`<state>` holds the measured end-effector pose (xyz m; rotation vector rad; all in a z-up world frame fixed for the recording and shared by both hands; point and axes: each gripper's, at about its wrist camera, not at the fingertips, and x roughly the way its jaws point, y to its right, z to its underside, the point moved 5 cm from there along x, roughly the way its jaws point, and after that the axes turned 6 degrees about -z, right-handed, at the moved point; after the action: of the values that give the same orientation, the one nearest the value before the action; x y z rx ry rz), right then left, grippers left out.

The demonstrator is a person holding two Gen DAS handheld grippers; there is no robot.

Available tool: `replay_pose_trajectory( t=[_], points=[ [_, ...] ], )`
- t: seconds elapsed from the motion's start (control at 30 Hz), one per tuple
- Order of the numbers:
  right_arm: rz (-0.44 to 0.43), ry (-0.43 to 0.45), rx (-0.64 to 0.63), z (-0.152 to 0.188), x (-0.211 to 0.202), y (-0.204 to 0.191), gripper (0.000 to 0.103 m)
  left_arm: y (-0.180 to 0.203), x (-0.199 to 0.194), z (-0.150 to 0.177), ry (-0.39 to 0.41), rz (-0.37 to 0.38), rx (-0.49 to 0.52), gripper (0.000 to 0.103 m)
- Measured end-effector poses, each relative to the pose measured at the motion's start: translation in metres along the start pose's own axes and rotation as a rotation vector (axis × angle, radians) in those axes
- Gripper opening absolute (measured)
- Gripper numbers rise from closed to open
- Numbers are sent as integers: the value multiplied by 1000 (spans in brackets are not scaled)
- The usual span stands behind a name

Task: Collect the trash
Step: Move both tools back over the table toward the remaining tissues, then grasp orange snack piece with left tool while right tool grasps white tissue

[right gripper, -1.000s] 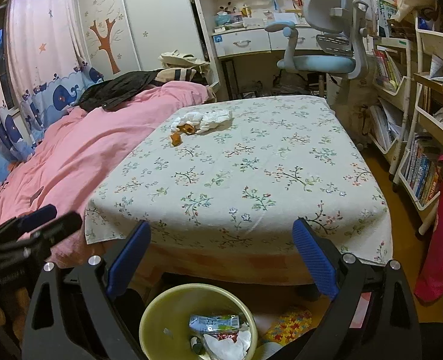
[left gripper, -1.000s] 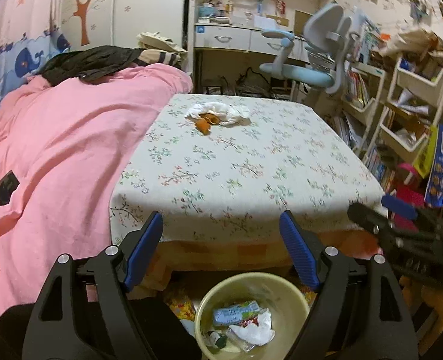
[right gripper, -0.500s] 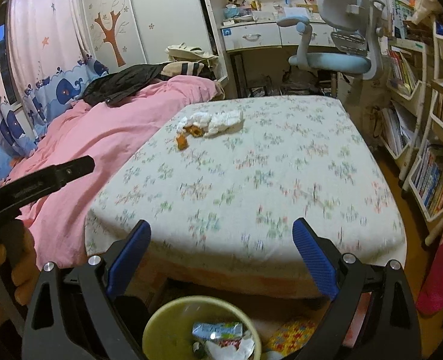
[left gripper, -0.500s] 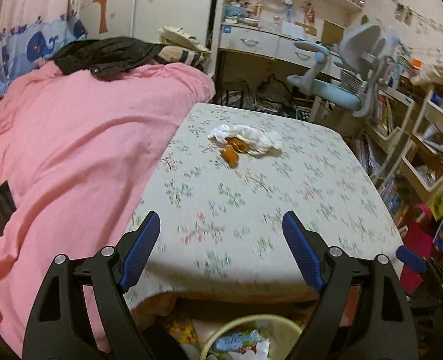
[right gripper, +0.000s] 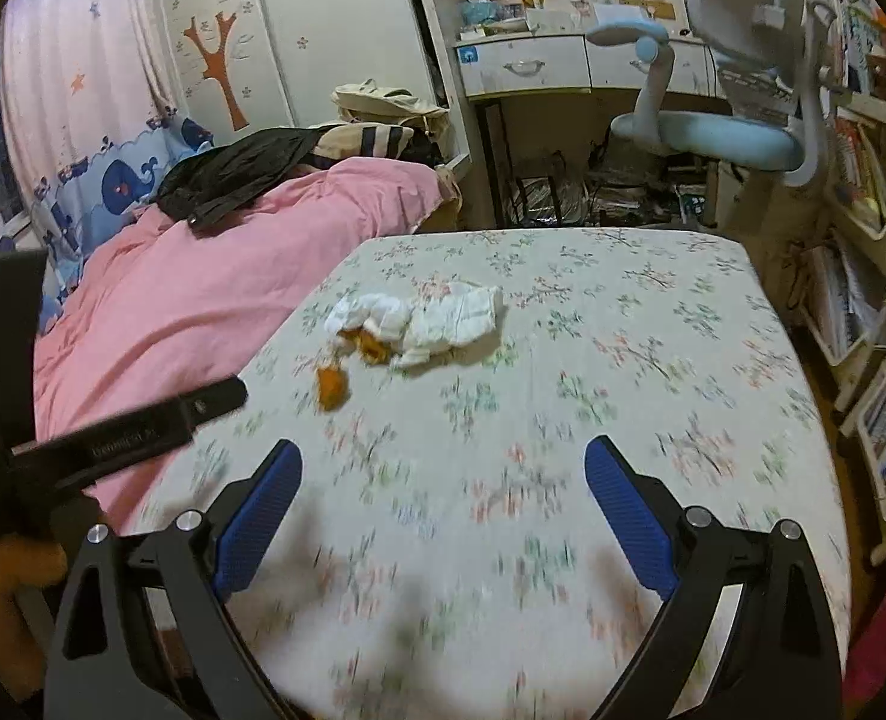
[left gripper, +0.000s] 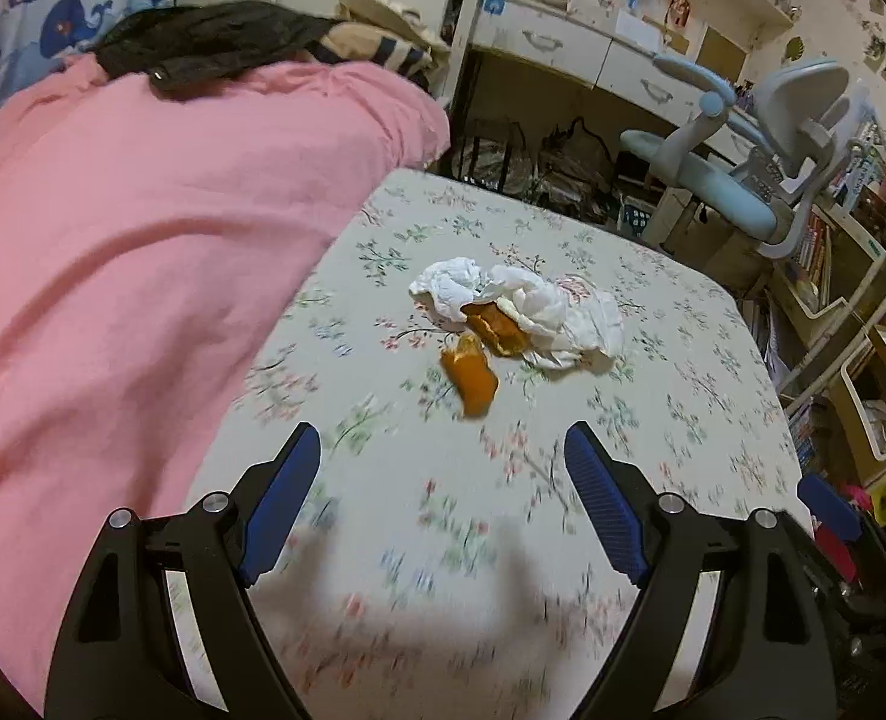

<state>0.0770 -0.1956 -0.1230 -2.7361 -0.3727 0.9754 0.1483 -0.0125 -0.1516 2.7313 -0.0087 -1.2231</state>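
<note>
Crumpled white tissues (left gripper: pixel 526 306) (right gripper: pixel 437 318) lie on the table with the floral cloth (left gripper: pixel 652 420) (right gripper: pixel 622 372). Orange peel pieces (left gripper: pixel 496 327) rest against them, and one loose orange peel (left gripper: pixel 469 378) (right gripper: pixel 330 387) lies just in front. My left gripper (left gripper: pixel 443 450) hovers open over the cloth, a short way before the loose peel, with nothing between its blue pads. My right gripper (right gripper: pixel 443 462) is open and empty too, further right and nearer the table's front. The left gripper's black body (right gripper: pixel 113 438) shows at the right wrist view's left edge.
A bed with a pink duvet (left gripper: pixel 143 252) (right gripper: pixel 203 276) borders the table's left side, a black jacket (left gripper: pixel 215 42) on it. Beyond the table stand a desk (right gripper: pixel 526 66) and a blue-grey chair (left gripper: pixel 760 156) (right gripper: pixel 736 90). Bookshelves (right gripper: pixel 874 276) line the right.
Both grippers moved forward over the table toward the tissues and peel, which now look larger and closer. The yellow bin with trash below the table's front edge has dropped out of view.
</note>
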Motion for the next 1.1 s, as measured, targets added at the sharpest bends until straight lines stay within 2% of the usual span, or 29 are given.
replay_pose_trajectory(
  t=[0.17, 0.43, 0.63, 0.67, 0.77, 0.8, 0.83, 0.87, 0.9, 0.97, 1.1],
  points=[
    [-15, -12, 51, -23, 35, 17, 91, 7, 47, -13, -58, 1, -8, 78],
    [-49, -32, 139, -50, 90, 34, 88, 21, 82, -28, -86, 10, 33, 75],
    [-55, -62, 197, -57, 127, 44, 87, 21, 107, -32, -138, -2, 56, 63],
    [-56, -67, 204, -57, 131, 47, 85, 21, 108, -33, -125, -12, 74, 61],
    [-73, -90, 231, -56, 144, 49, 74, 24, 111, -34, -131, -14, 99, 52],
    [-84, -96, 233, -56, 148, 48, 57, 25, 110, -34, -132, -8, 101, 45],
    [-110, -112, 224, -55, 150, 45, 45, 27, 111, -34, -139, 4, 110, 41],
    [-126, -125, 217, -54, 152, 44, 27, 28, 111, -34, -146, 15, 119, 30],
    [-142, -128, 212, -54, 151, 42, 21, 28, 111, -34, -160, 37, 122, 26],
    [-167, -119, 201, -54, 142, 37, 15, 26, 107, -33, -166, 60, 114, 22],
    [-170, -97, 194, -53, 113, 36, 13, 17, 95, -30, -171, 95, 81, 14]
  ],
)
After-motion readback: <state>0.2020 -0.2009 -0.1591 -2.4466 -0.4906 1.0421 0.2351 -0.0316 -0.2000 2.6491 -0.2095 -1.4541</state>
